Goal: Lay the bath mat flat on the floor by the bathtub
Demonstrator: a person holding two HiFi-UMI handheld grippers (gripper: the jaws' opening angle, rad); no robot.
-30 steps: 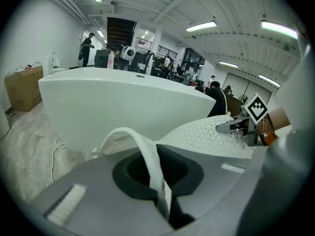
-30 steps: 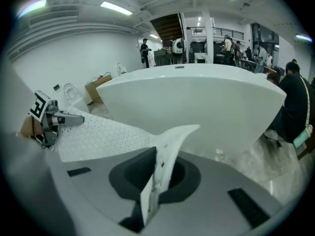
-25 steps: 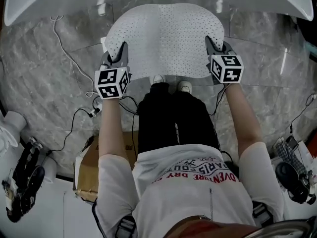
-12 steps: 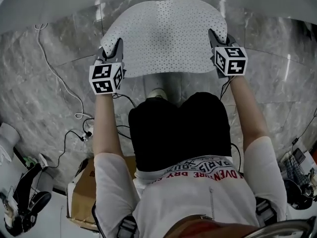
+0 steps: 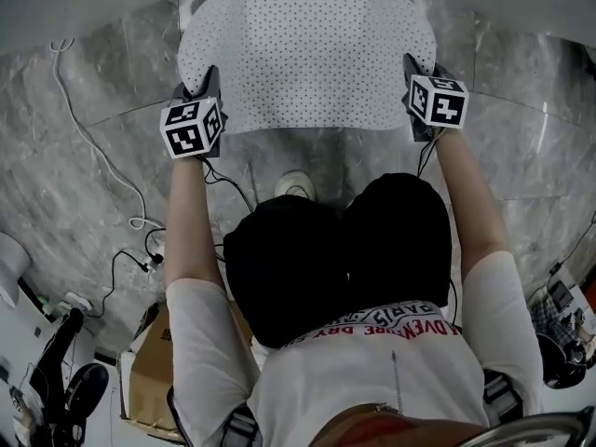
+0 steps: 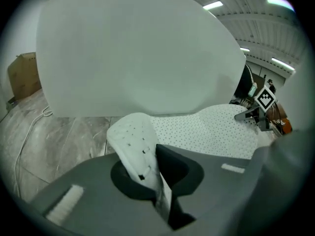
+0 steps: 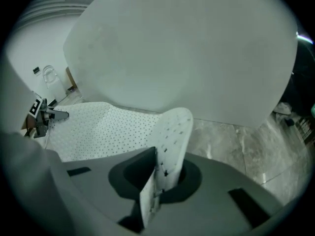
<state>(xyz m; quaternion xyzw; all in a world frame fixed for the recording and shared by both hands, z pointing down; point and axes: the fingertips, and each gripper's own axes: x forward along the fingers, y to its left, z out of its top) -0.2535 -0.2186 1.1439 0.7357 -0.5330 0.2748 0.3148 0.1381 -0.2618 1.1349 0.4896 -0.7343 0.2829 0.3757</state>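
- A brown cardboard box sits at the near left, partly hidden under a white T-shirt sleeve.
- A thin white cable snakes from the far left towards the middle left.
- Thin black cables meet at a small plug just near of it.
- Dark gear of unclear kind fills the near left corner.
- A white shoe toe shows in the centre, just beyond black trousers.
- A dark round object lies at the near right edge.
- Long ceiling strip lights glow overhead.
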